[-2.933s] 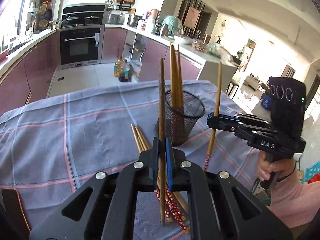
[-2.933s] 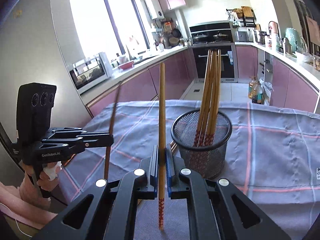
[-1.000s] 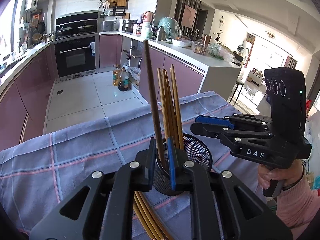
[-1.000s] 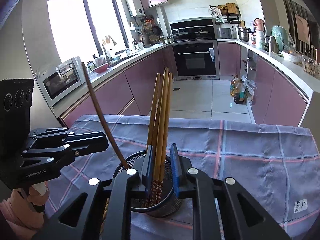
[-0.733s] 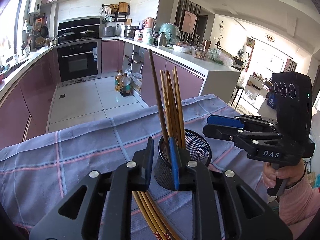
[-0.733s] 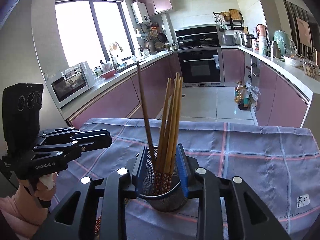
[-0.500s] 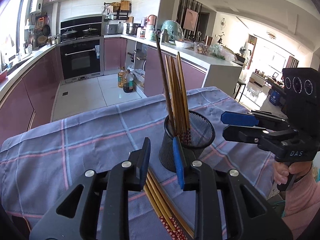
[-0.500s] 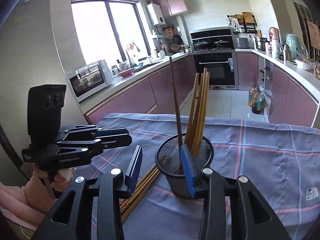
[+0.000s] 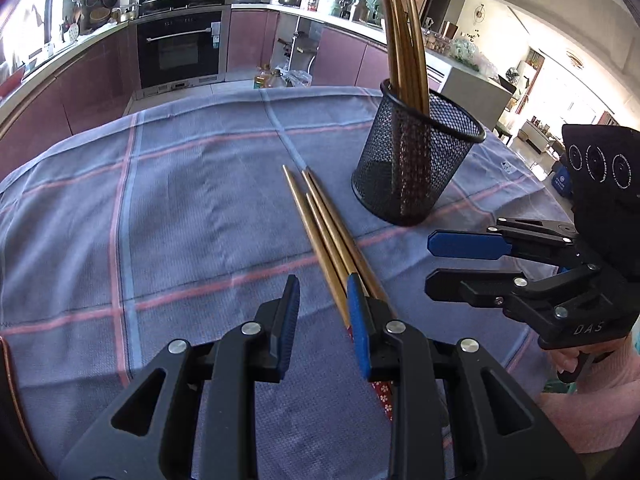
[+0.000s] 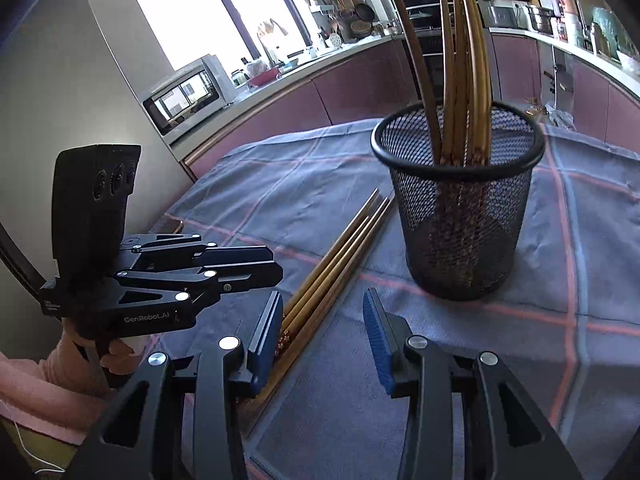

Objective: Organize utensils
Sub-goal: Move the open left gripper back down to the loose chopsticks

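Note:
A black mesh cup (image 9: 416,160) stands on the checked cloth with several wooden chopsticks (image 9: 404,40) upright in it. A bundle of loose chopsticks (image 9: 324,224) lies flat on the cloth beside the cup, with red-patterned ends toward me. My left gripper (image 9: 323,292) is open and low over their near ends, which run under its right finger. My right gripper (image 10: 322,304) is open too, and the loose chopsticks (image 10: 340,264) pass by its left finger. Neither gripper holds anything. The cup (image 10: 460,208) is just ahead of the right gripper.
The blue-grey checked cloth (image 9: 180,220) covers the table. A dark flat object with a gold edge (image 10: 172,224) lies near the table's left edge. Pink sleeves and hands hold both grippers. Kitchen cabinets and an oven (image 9: 180,48) stand beyond the table.
Both grippers carried a chopstick over the cup, opened and left it standing there. They then drew back and sank toward the loose chopsticks on the cloth.

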`<state>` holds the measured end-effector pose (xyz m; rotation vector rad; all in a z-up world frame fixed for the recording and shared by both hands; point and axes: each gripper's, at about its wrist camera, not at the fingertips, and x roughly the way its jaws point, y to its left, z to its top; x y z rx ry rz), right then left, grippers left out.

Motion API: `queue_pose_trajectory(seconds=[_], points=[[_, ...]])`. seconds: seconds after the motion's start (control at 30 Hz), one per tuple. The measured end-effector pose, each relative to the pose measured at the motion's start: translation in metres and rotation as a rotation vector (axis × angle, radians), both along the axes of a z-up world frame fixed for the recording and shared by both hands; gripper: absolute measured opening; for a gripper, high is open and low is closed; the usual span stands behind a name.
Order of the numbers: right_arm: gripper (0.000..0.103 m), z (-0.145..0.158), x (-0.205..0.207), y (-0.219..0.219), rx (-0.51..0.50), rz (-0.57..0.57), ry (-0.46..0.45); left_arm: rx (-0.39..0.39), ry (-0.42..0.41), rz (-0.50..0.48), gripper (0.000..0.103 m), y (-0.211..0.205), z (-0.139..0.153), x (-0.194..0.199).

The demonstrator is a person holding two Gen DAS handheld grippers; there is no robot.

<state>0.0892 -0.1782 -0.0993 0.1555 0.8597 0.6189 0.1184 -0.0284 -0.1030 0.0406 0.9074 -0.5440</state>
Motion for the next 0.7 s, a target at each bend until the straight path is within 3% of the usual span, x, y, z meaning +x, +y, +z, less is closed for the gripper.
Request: queue_pose_trajectory(seconds=[0.7], points=[[0.039, -0.016, 0.005, 0.040, -0.155, -0.023, -0.024, 0.026, 0.007, 0.012, 0.029, -0.006, -0.014, -0.006]])
